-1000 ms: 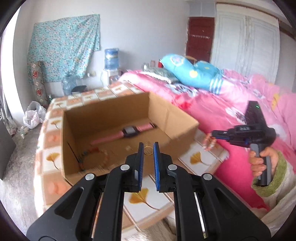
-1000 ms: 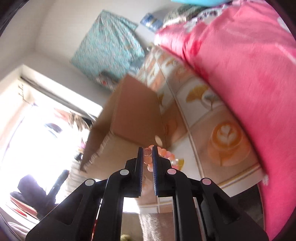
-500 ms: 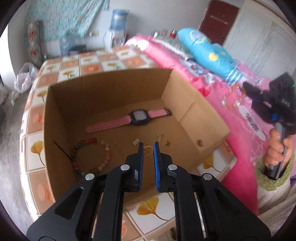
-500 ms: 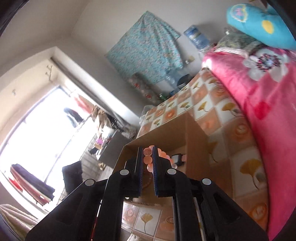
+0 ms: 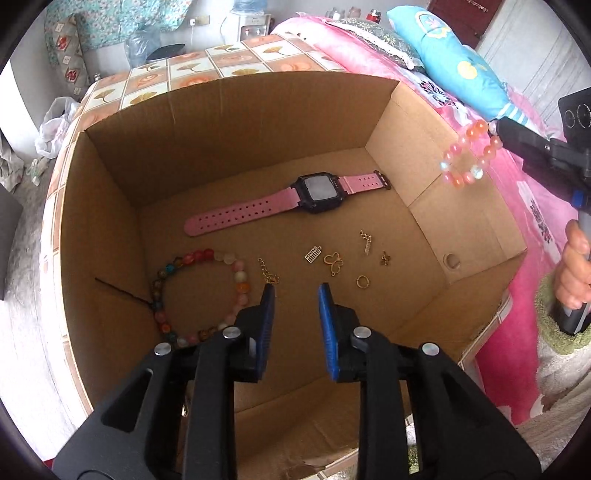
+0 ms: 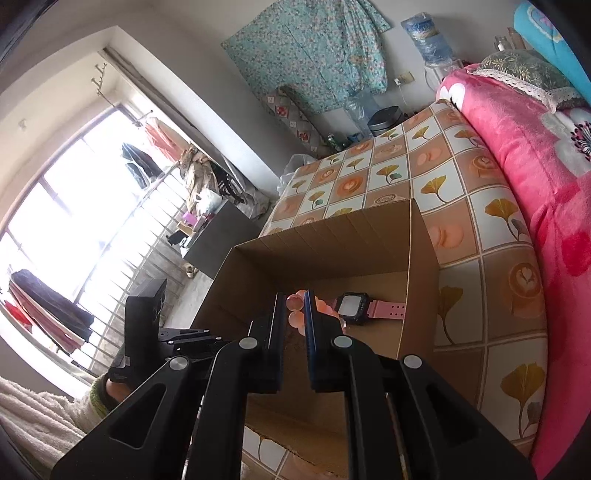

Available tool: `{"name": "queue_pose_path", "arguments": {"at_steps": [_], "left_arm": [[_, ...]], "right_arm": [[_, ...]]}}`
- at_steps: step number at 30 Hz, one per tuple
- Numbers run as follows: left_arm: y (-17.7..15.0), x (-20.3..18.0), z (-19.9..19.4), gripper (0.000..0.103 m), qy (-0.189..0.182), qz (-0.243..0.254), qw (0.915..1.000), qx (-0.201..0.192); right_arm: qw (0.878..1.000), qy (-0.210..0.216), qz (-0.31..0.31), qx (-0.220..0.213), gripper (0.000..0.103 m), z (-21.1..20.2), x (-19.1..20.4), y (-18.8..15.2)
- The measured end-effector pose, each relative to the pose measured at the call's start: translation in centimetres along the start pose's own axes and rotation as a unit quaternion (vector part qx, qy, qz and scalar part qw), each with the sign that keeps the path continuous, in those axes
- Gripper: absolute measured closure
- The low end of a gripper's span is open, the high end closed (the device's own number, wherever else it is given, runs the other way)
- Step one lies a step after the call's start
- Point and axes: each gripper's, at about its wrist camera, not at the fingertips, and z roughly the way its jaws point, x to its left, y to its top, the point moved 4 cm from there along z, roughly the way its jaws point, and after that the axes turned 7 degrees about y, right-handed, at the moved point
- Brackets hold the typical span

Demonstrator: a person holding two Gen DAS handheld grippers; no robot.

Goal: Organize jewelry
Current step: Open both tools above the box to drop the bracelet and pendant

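Observation:
An open cardboard box [image 5: 236,122] holds a pink-strapped watch [image 5: 291,199], a multicoloured bead bracelet [image 5: 199,291], a small gold ring [image 5: 363,281] and several gold charms [image 5: 333,261]. My left gripper [image 5: 296,291] is open and empty above the box floor, just left of the ring. My right gripper [image 6: 294,299] is shut on a pink bead bracelet [image 5: 467,155], which hangs above the box's right wall. The bracelet [image 6: 295,314] and the watch [image 6: 354,308] also show in the right wrist view.
The box [image 6: 332,236] stands on a tiled-pattern cloth [image 6: 461,206] covering a low table. A pink blanket [image 6: 546,155] and a blue pillow [image 5: 454,62] lie on the bed to the right. A water dispenser [image 5: 245,18] stands at the back.
My left gripper opened and the gold ring it held now lies on the box floor. My right gripper carried the pink bracelet up over the box's right wall.

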Motion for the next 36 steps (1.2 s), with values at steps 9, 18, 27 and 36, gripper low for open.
{"name": "queue_pose_path", "arguments": {"at_steps": [9, 18, 27, 36], "left_arm": [[-0.5, 1.9, -5.7, 0.065, 0.016, -0.045, 0.9931, -0.108], [-3.5, 6.5, -11.0, 0.047, 0.069, -0.125, 0.9697, -0.198], [-6.0, 9.5, -10.4, 0.035, 0.055, -0.174, 0.9637, -0.195], [-6.9, 10.3, -7.7, 0.030, -0.010, -0.196, 0.9670, -0.163]], "right_arm": [[0.999, -0.035, -0.014, 0.039, 0.093, 1.4, 0.2, -0.4], [0.994, -0.022, -0.020, 0.108, 0.093, 5.2, 2.0, -1.2], [0.975, -0.018, 0.000, 0.220, 0.092, 12.6, 3.6, -4.3], [0.987, -0.115, -0.008, 0.111, 0.085, 6.4, 3.7, -3.7]]}}
